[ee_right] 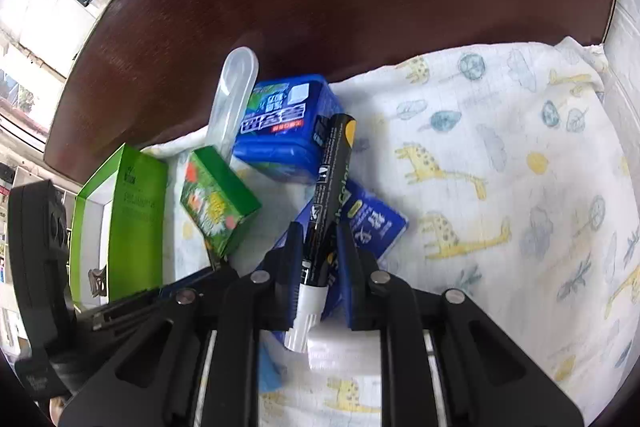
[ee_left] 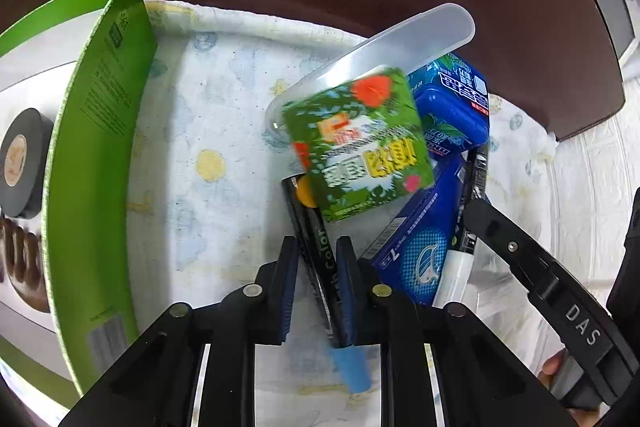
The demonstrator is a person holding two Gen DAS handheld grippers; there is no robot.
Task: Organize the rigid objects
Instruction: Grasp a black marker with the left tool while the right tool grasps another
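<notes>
I have a black marker (ee_left: 320, 259) with a blue cap between my left gripper (ee_left: 318, 287) pads and a white-capped marker (ee_right: 328, 211) in my right gripper (ee_right: 320, 275), both closed on them. Only the tape roll (ee_left: 20, 163) sits in the green box (ee_left: 96, 155); the soap box (ee_left: 356, 143), blue packs and clear case (ee_left: 372, 51) are left on the cloth (ee_right: 500, 187).

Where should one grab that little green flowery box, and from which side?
Probably across two opposite side walls, coming down from above and slightly from the left. The green box lies tilted, broad printed face up, propped on the pile, so its flat walls are exposed. Its left side faces bare cloth, while the blue tub and clear case crowd the right and back.
</notes>
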